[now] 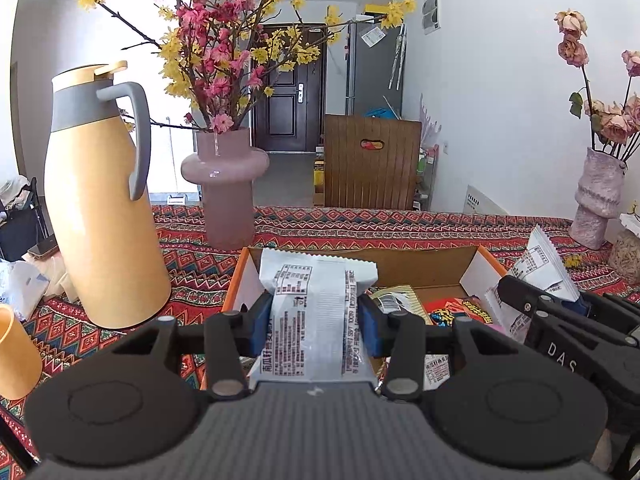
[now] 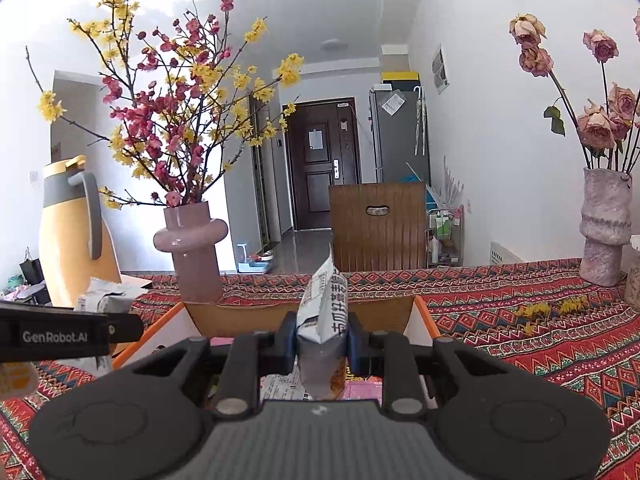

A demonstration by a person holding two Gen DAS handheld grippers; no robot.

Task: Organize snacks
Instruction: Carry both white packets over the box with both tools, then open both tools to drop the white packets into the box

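Closest to the camera, the left hand-held gripper (image 1: 316,320) is squeezing a white snack packet (image 1: 316,300) flat between its 2 blue pads. It holds the packet up in the air, over the near end of the cardboard box (image 1: 420,266). The right hand-held gripper (image 2: 322,344) pinches a second white packet (image 2: 324,308) by its thin side, so that one stands up tall. It is over the same box too.

The box sits near the middle of the surface (image 2: 540,320), which has a bright patterned cloth on it. A few snacks lie in the box already: a yellow packet (image 1: 400,300), a red packet (image 1: 460,310), and some white ones lower down.

So I think the job is partly done. Some snacks are in the box, and 2 more are in the air, not put anywhere yet. I cannot tell if they are going in or coming out. I also cannot see any other snacks waiting outside the box.

A yellow jug (image 1: 96,208) and a pink vase (image 1: 226,184) stand toward the far left of the surface, so the hands should stay clear of them.
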